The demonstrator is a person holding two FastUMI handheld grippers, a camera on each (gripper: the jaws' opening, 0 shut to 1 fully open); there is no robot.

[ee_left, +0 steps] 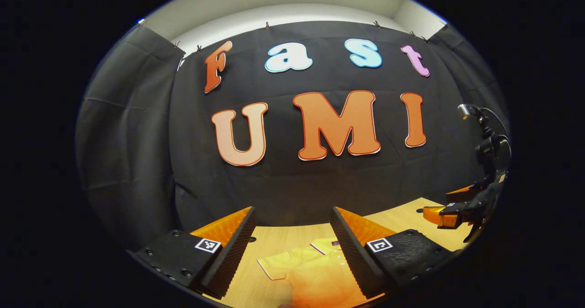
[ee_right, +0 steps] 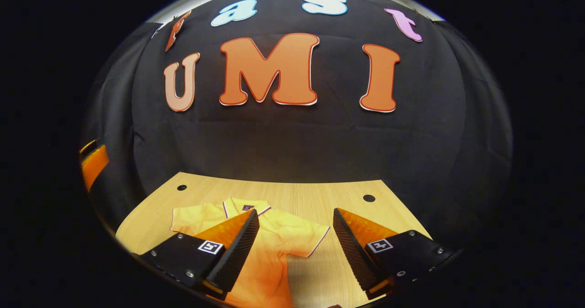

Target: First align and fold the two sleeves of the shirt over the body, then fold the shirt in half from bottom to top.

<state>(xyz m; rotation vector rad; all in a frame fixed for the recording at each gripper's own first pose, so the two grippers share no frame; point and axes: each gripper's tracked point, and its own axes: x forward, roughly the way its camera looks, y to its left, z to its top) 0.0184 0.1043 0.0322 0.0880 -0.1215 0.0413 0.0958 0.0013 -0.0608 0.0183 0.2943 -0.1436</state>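
Observation:
A yellow short-sleeved shirt point(ee_right: 274, 239) lies flat on the wooden table point(ee_right: 320, 198), collar toward the far wall, both sleeves spread out. My right gripper point(ee_right: 296, 221) hangs open above its right sleeve, nothing between the fingers. In the left gripper view the same shirt point(ee_left: 306, 267) lies below my left gripper point(ee_left: 292, 219), which is open and holds nothing; one sleeve point(ee_left: 274, 267) shows between its fingers. The right gripper point(ee_left: 457, 212) appears far off at the right edge of that view, above the table.
The wooden table point(ee_left: 402, 219) has small round holes point(ee_right: 369, 198) near its far corners. Black cloth walls close the booth behind and on both sides. Bare wood lies to the right of the shirt.

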